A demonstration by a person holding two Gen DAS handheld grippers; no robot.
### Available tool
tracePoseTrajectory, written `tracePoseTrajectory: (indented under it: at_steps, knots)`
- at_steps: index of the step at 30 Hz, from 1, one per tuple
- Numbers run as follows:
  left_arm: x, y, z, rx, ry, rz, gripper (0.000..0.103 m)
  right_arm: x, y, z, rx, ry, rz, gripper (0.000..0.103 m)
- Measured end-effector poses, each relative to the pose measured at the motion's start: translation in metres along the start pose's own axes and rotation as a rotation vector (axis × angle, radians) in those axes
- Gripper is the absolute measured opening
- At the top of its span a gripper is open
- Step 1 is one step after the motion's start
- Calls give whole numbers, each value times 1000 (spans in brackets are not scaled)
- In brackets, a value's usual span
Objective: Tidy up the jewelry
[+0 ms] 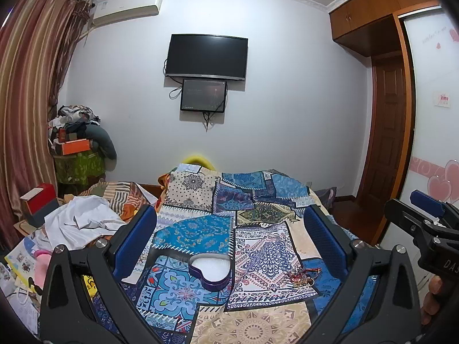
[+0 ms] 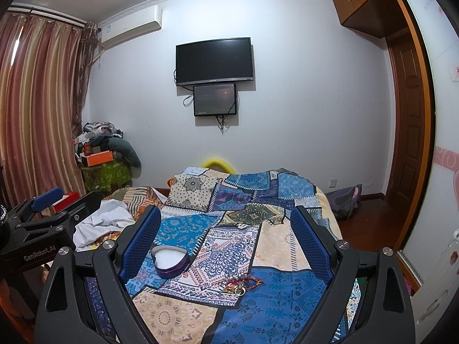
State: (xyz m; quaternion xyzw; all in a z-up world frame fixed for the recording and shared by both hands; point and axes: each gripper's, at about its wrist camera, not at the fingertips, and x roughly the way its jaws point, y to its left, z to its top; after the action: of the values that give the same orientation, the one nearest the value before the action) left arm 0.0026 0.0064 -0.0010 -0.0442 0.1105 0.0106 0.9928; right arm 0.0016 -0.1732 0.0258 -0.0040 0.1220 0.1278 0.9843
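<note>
A purple heart-shaped box (image 1: 212, 272) with white lining lies open on the patchwork bedspread (image 1: 258, 324); it also shows in the right wrist view (image 2: 169, 261). A small pile of jewelry (image 1: 301, 278) with red cord and gold pieces lies to its right, seen also in the right wrist view (image 2: 241, 284). My left gripper (image 1: 229, 223) is open and empty, held above the box. My right gripper (image 2: 226, 220) is open and empty, above the jewelry. Each gripper shows at the edge of the other's view, the right one (image 1: 424, 215) and the left one (image 2: 48, 197).
White clothing (image 1: 83, 223) lies crumpled at the bed's left. Boxes and papers (image 1: 25, 258) clutter the left side. A TV (image 1: 206, 57) hangs on the far wall. A wardrobe (image 1: 430, 114) and door (image 1: 384, 143) stand at the right.
</note>
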Motion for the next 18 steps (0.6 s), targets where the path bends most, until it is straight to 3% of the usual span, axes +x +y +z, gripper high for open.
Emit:
tracePoseTrajectory:
  at_steps: [9, 18]
  knots:
    - [17, -2, -2, 4, 37, 5, 103, 12, -9, -2, 8, 32, -7, 90]
    - [69, -14, -20, 20, 156, -3, 103, 45, -39, -22, 25, 136, -74, 90]
